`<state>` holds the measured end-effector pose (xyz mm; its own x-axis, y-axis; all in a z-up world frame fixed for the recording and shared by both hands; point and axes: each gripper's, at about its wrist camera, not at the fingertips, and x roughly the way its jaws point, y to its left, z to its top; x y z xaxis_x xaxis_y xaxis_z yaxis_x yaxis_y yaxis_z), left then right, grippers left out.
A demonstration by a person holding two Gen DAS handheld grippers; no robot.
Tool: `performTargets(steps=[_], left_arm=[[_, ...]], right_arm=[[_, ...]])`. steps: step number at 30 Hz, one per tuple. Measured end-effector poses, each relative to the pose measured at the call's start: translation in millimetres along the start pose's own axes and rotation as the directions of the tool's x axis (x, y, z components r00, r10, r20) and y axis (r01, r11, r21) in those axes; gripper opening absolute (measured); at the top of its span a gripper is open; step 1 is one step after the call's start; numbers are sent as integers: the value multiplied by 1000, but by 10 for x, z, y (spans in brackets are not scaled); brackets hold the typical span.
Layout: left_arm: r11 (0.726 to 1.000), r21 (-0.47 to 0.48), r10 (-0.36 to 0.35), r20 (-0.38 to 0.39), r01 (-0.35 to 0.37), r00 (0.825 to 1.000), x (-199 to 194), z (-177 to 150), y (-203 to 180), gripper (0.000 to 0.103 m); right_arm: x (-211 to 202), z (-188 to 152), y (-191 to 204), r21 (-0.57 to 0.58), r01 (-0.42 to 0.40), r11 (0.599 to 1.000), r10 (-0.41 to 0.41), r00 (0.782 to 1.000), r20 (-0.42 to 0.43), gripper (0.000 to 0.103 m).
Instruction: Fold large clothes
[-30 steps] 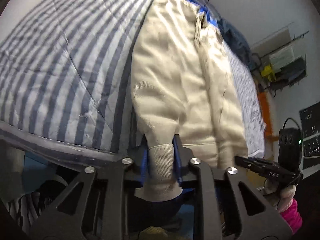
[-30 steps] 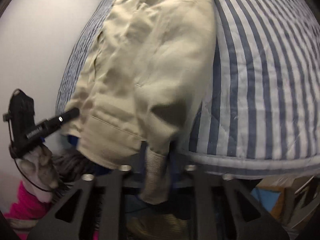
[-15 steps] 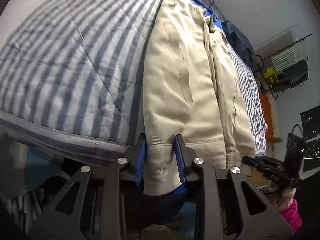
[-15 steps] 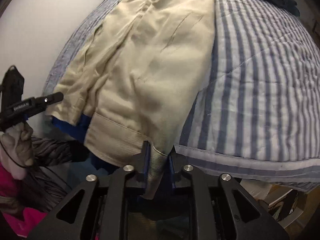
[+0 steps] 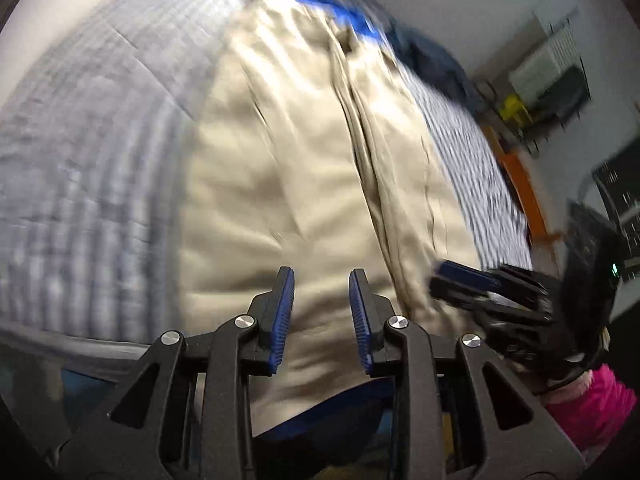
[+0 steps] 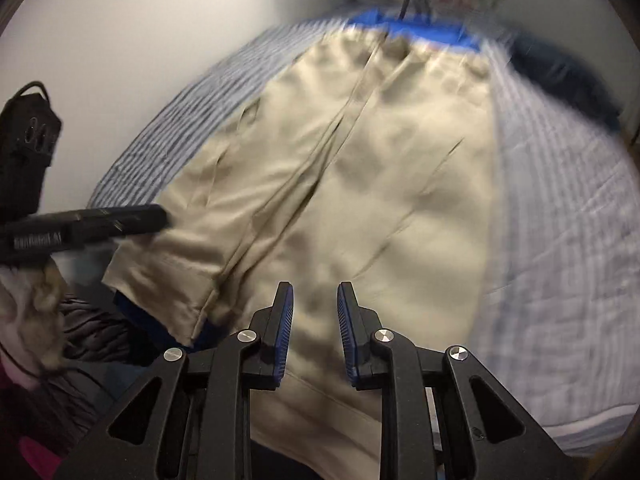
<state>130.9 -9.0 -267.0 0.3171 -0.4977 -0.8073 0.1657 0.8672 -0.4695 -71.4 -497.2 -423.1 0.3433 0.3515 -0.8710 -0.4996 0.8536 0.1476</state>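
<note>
Beige trousers [image 5: 300,160] lie lengthwise on the striped bedspread [image 5: 100,140], legs side by side, hems at the near edge. My left gripper [image 5: 321,276] hovers over the left leg's hem with its jaws apart and no cloth pinched. My right gripper [image 6: 315,292] hangs over the right leg of the trousers [image 6: 380,180], jaws opening, pads clear of the fabric. Each gripper shows at the edge of the other's view: the right gripper [image 5: 444,278] and the left gripper [image 6: 160,218]. Both views are motion-blurred.
A blue cloth [image 6: 420,30] peeks from under the waistband at the far end. A dark garment [image 6: 560,76] lies on the bedspread [image 6: 560,240] at the far right. A pink sleeve [image 5: 592,400] shows behind the right gripper. A wall shelf [image 5: 552,68] hangs beyond the bed.
Both grippers let go of the trouser hems and their jaws spread. The hems dropped flat onto the bed edge, and both grippers moved forward over the legs.
</note>
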Motion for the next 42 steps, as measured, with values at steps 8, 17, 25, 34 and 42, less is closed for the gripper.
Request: performTargets(steps=[8, 17, 25, 34, 42], left_arm=[[1000, 14, 18, -55, -17, 998, 18, -43, 24, 31], [973, -232, -19, -47, 7, 999, -282, 101, 748, 59], [903, -400, -212, -96, 158, 973, -46, -48, 1044, 59], [940, -303, -217, -168, 159, 962, 97, -46, 721, 52], [927, -307, -267, -134, 216, 954, -12, 39, 605, 23]], right_arm=[[-30, -31, -42, 19, -70, 997, 70, 997, -12, 22], [-485, -225, -893, 217, -86, 972, 84, 996, 18, 62], [-119, -484, -1193, 391, -334, 858, 362, 932, 3, 62], [69, -395, -949, 367, -445, 817, 473, 881, 13, 62], [32, -319, -1016, 400, -416, 817, 453, 892, 1, 14]])
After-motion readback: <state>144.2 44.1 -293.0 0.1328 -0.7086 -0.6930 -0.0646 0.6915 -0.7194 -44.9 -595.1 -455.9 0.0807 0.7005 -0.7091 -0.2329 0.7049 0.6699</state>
